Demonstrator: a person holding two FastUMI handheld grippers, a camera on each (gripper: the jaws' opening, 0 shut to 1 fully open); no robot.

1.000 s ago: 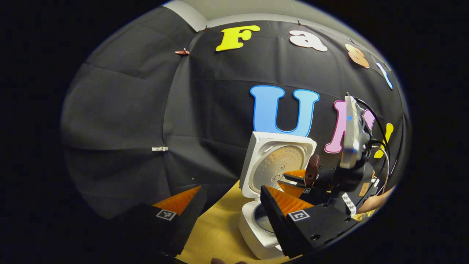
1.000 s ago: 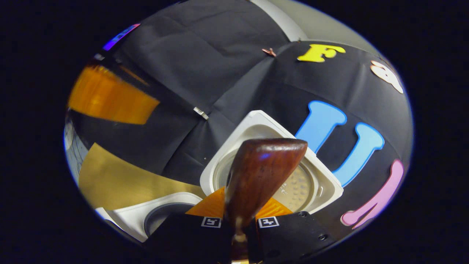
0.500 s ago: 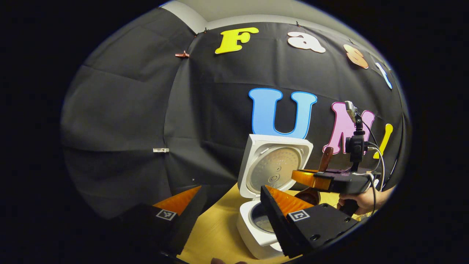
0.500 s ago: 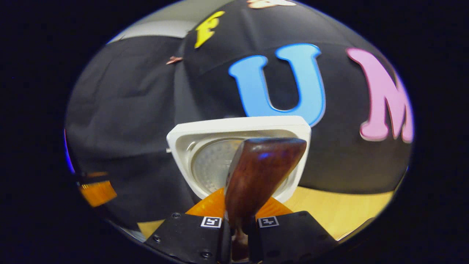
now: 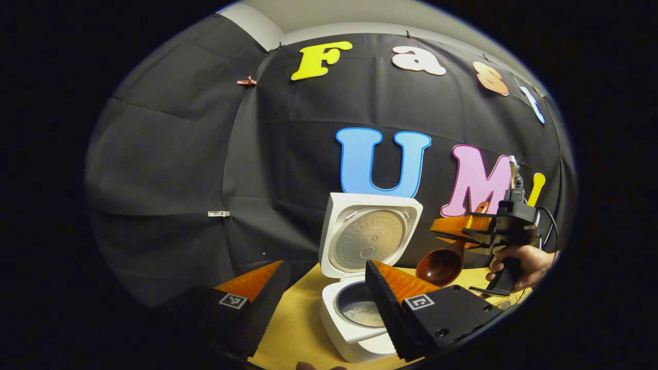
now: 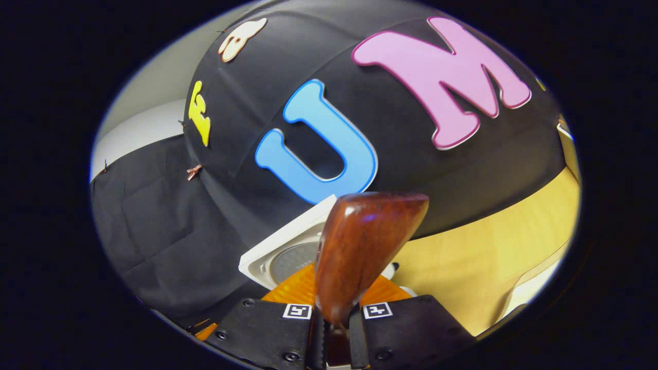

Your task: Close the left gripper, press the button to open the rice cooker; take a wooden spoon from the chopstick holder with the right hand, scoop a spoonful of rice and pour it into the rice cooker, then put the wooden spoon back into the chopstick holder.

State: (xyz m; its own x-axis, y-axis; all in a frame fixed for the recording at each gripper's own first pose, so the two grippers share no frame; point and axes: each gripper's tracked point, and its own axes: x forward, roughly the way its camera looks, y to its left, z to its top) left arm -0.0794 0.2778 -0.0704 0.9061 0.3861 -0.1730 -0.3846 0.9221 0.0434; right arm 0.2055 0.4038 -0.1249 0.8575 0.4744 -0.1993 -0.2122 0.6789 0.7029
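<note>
Since the earlier frame, the right gripper (image 5: 452, 232) has been drawn away to the right of the rice cooker (image 5: 354, 308). The wooden spoon (image 5: 442, 264) is clamped by its handle between both fingers, bowl hanging low above the table (image 5: 298, 324). Rice is seen in the open pot. The left gripper (image 5: 324, 288) is held wide apart, empty, just before the cooker.

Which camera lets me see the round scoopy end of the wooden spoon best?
The left gripper view: the wooden spoon shows its round bowl there, held beside the open rice cooker. The right gripper view shows its handle end, pinched by the right gripper.
</note>
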